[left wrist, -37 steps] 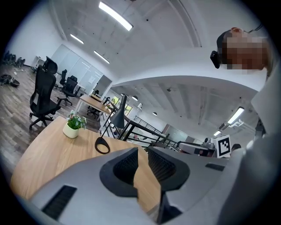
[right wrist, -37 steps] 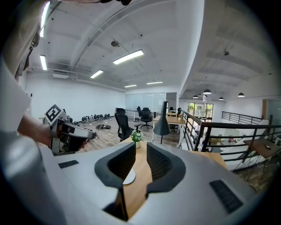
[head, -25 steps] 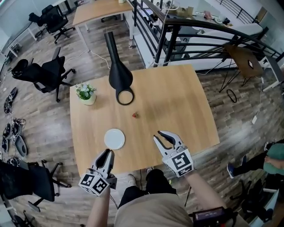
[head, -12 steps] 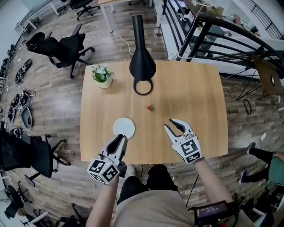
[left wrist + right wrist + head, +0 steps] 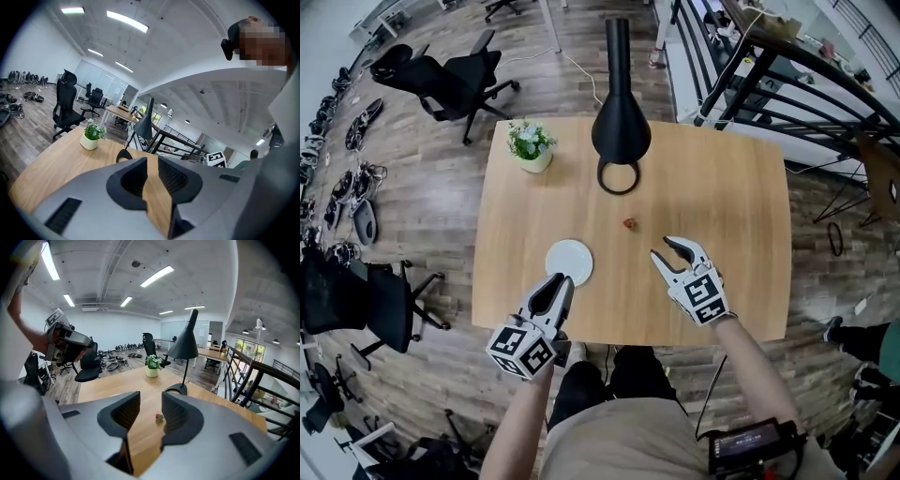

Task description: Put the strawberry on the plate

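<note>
A small red strawberry [image 5: 628,224] lies on the wooden table [image 5: 722,187], right of the white plate [image 5: 569,262]. My right gripper [image 5: 668,251] hovers just short of the strawberry and a little to its right. Its jaws are opening, with nothing between them. In the right gripper view the strawberry [image 5: 159,417] shows ahead, close to the right pad of that gripper [image 5: 150,399]. My left gripper [image 5: 562,281] hangs at the plate's near edge. In its own view the left gripper [image 5: 152,161] has a narrow gap, showing only table.
A black lamp [image 5: 621,131] with a ring base [image 5: 619,176] stands at the table's far middle. A potted plant [image 5: 531,145] sits at the far left corner. Office chairs [image 5: 441,70] stand on the floor to the left, and a black railing [image 5: 741,66] runs at the back right.
The right gripper's jaws have spread wider. Both grippers have moved forward over the table, the left up to the plate and the right nearer the strawberry. The head view has shifted.
</note>
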The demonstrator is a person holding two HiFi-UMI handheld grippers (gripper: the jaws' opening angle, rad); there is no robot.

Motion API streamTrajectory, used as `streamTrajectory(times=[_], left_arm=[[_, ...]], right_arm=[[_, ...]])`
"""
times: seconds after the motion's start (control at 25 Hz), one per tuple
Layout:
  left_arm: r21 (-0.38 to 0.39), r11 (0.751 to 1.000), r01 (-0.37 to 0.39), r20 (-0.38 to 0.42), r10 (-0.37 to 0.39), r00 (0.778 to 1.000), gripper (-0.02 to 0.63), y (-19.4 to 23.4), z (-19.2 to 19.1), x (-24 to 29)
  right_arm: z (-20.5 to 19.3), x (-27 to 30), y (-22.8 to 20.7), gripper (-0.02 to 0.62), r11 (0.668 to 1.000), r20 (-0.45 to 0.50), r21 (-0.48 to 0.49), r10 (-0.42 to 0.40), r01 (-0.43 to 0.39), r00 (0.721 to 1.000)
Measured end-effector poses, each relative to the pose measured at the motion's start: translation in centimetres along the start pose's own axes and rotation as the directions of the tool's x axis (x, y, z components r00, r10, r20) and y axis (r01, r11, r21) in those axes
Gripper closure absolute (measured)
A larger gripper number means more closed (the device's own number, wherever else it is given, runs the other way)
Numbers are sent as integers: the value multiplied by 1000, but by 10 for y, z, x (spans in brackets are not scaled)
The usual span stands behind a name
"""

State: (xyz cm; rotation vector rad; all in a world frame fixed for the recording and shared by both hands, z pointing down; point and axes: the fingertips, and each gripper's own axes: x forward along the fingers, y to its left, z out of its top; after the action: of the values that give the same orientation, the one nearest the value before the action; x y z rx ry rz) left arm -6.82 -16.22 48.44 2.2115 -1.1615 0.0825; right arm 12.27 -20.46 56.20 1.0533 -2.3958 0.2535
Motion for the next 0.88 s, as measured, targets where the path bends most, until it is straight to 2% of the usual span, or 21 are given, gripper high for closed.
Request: streamTrajectory(times=[0.48, 0.64, 0.88], left_arm=[[-22, 999, -49, -9, 49, 999, 531, 9, -9, 11], [-30, 998, -49, -24, 48, 999, 531, 12, -15, 17], [-22, 999, -28, -51, 27, 998, 531, 18, -15, 33]], right_arm=[[-34, 37, -24, 469, 997, -85, -55, 46, -51, 995], [-43, 43, -31, 469, 996, -127, -79, 42, -52, 991], [-53, 60, -32, 469, 993, -141, -96, 59, -73, 988]])
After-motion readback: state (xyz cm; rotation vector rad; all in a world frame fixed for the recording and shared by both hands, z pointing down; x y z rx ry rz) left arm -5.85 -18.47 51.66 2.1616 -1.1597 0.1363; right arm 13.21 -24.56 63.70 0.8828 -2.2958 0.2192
